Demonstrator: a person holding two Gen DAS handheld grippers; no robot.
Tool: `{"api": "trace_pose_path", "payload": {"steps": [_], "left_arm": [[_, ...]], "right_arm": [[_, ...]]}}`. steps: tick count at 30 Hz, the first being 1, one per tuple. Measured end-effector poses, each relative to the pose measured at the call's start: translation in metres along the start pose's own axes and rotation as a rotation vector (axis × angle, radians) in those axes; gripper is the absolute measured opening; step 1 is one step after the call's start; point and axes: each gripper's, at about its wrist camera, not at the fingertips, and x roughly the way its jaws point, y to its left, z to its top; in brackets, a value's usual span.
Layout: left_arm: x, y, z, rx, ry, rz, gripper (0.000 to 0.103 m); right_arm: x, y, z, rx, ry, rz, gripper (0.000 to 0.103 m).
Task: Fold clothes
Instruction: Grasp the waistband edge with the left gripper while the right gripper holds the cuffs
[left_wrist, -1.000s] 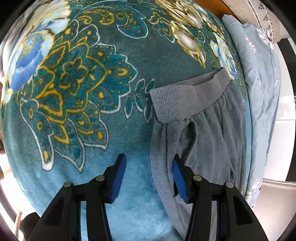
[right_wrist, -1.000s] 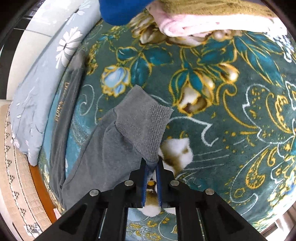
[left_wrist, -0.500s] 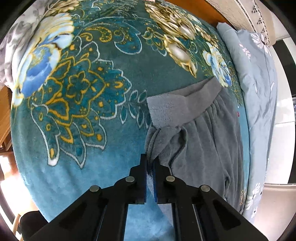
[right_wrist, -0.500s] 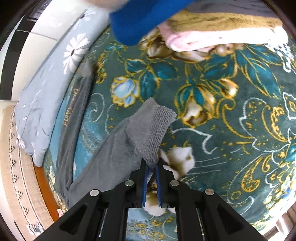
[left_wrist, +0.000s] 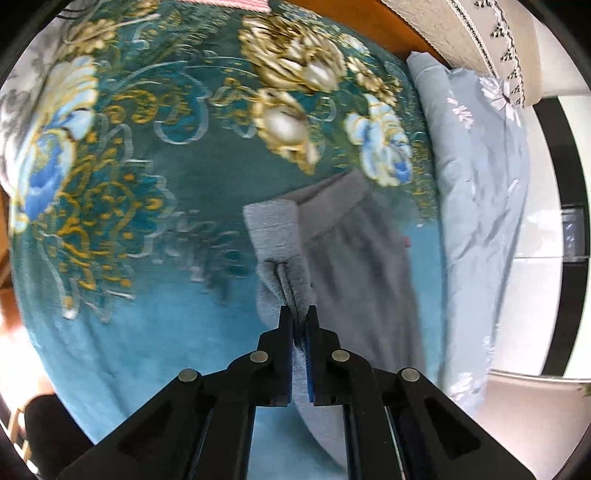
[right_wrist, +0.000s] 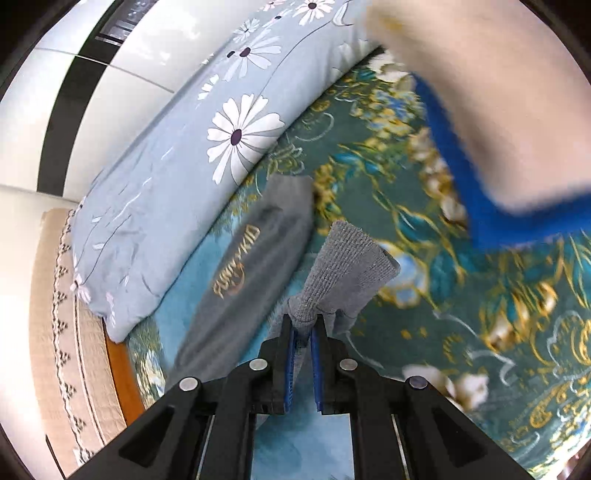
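Fold under way: the left gripper (left_wrist: 300, 314) pinches the grey trousers (left_wrist: 354, 266) near the waistband, the right gripper (right_wrist: 303, 325) clamps a ribbed cuff (right_wrist: 351, 266), both lifted off the blanket (left_wrist: 147, 332); laying flat presumably remains.

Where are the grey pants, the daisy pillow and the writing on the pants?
pants (left_wrist: 354, 258): left wrist view, on the flat grey leg.
pillow (right_wrist: 236, 136): right wrist view, on the big white daisy.
writing (right_wrist: 236, 262): right wrist view, on the gold letters across the pants.
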Motion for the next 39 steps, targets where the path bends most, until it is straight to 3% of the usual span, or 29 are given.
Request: {"api": "trace_pose_path", "payload": {"steps": [6, 12, 19, 24, 30, 35, 39], "left_arm": [[0.012, -0.043, 0.018, -0.042, 0.056, -0.042, 0.006], [0.029, -0.077, 0.043, -0.117, 0.087, -0.061, 0.006], [0.065, -0.114, 0.056, -0.138, 0.098, -0.043, 0.006], [0.095, -0.122, 0.070, -0.173, 0.093, -0.048, 0.005], [0.108, -0.133, 0.088, -0.106, -0.009, -0.064, 0.002], [0.125, -0.130, 0.088, -0.036, 0.041, -0.083, 0.002], [0.127, -0.123, 0.086, 0.036, 0.050, -0.084, 0.002]], "right_arm": [[0.047, 0.033, 0.050, 0.012, 0.052, -0.091, 0.009], [0.081, 0.059, 0.090, 0.065, 0.095, -0.106, 0.009], [0.128, 0.090, 0.120, 0.104, 0.135, -0.223, 0.009], [0.156, 0.091, 0.132, 0.193, 0.129, -0.262, 0.009], [0.184, 0.091, 0.135, 0.236, 0.128, -0.285, 0.009], [0.192, 0.091, 0.133, 0.218, 0.116, -0.308, 0.009], [0.192, 0.085, 0.132, 0.239, 0.097, -0.251, 0.012]]}}
